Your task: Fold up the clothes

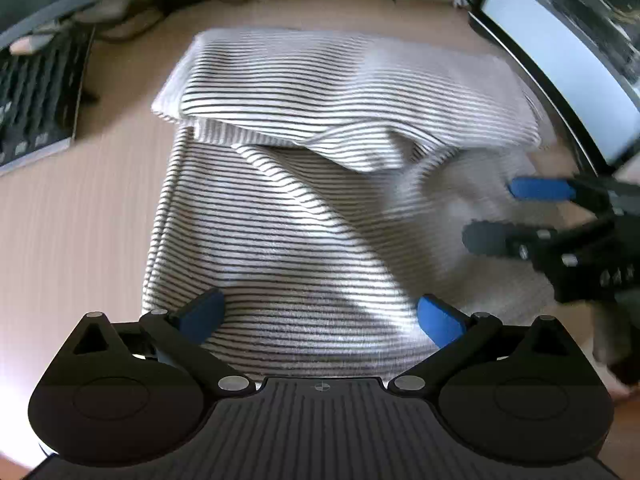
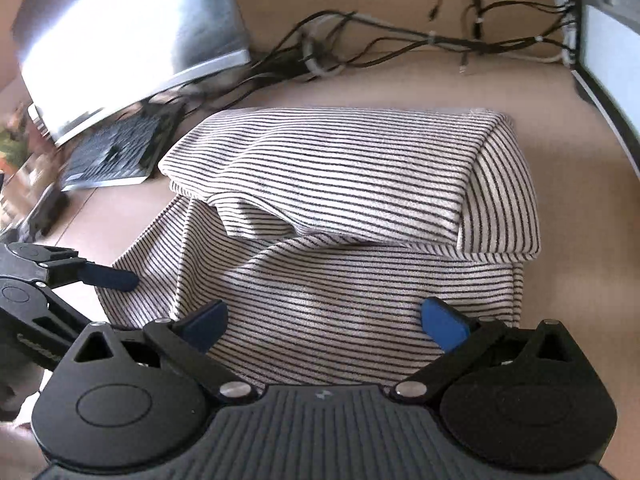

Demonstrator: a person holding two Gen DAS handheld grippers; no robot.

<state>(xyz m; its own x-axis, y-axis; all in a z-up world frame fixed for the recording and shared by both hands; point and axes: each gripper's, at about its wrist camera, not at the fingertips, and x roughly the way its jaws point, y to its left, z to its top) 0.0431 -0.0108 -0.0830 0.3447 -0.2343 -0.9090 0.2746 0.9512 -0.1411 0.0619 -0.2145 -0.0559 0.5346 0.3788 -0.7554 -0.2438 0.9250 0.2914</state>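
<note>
A white garment with thin black stripes (image 1: 304, 216) lies on the wooden desk, its far part folded back over the near part in a thick band (image 1: 340, 92). My left gripper (image 1: 320, 316) hangs open just over the near hem, nothing between its blue pads. The right gripper (image 1: 496, 212) shows at the right edge of that view, open, over the garment's right side. In the right wrist view the same striped garment (image 2: 352, 240) fills the middle, my right gripper (image 2: 324, 322) is open above its near edge, and the left gripper's blue fingertip (image 2: 110, 277) reaches in from the left.
A keyboard (image 1: 36, 96) lies at the far left and a monitor (image 1: 560, 76) stands at the right. A tangle of cables (image 2: 360, 48) runs along the back of the desk. A silver laptop or screen (image 2: 128, 40) sits at the far left in the right wrist view.
</note>
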